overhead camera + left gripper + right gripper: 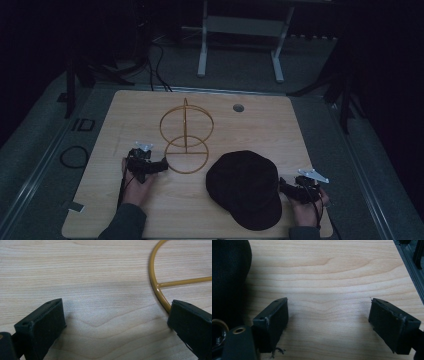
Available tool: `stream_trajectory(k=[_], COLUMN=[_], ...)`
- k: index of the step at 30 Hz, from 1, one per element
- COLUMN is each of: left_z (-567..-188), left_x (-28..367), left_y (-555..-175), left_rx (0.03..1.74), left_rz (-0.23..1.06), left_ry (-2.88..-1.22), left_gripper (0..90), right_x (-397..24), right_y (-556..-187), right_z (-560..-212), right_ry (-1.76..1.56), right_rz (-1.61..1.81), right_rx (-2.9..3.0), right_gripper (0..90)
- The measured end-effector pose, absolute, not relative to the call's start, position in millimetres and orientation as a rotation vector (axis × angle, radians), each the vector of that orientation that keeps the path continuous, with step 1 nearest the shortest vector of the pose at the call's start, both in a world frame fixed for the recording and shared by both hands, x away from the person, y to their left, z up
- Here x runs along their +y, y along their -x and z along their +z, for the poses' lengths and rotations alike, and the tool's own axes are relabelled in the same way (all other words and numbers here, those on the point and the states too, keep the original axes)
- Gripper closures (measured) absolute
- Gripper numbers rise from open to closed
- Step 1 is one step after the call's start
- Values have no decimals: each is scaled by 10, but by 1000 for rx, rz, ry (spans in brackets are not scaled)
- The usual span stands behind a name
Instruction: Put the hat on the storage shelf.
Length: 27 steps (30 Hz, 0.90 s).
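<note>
A black cap (246, 188) lies flat on the wooden table (125, 115), right of centre near the front edge. A gold wire stand (186, 137) with an upright ring on a round base stands left of it. My left gripper (161, 165) rests on the table by the base's left rim, open; in the left gripper view (115, 317) bare wood lies between the jaws and the gold base ring (156, 285) curves past the right jaw. My right gripper (284, 188) sits at the cap's right edge, open (328, 320) over bare wood, the cap (229, 277) at its left.
A round cable hole (238, 107) is set in the table's far side. The table's right edge and a dark frame (412, 262) run close to the right gripper. Cables and white desk legs (240, 45) lie on the floor beyond.
</note>
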<state>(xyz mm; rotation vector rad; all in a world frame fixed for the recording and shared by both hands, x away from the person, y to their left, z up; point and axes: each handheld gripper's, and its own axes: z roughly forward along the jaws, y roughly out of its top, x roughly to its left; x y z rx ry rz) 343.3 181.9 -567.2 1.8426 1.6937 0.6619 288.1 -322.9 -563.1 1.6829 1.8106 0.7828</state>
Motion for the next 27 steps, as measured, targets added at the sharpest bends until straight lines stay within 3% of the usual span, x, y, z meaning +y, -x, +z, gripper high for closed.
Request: stream_trajectory(k=[20,27], left_z=[-5672,-5672], left_x=[1823,1823], left_y=[-3417,-3417], left_rx=[1678,1678], left_rz=[656,656], left_ry=[-1854,-1854], left_gripper=[7,7], right_x=[-3223,-3211], right_y=[-2888,-2928], right_z=[-5625,-5555], right_ry=[-1670,-1668], right_rz=[790,755], right_rx=[1839,1925], right_gripper=[165,238])
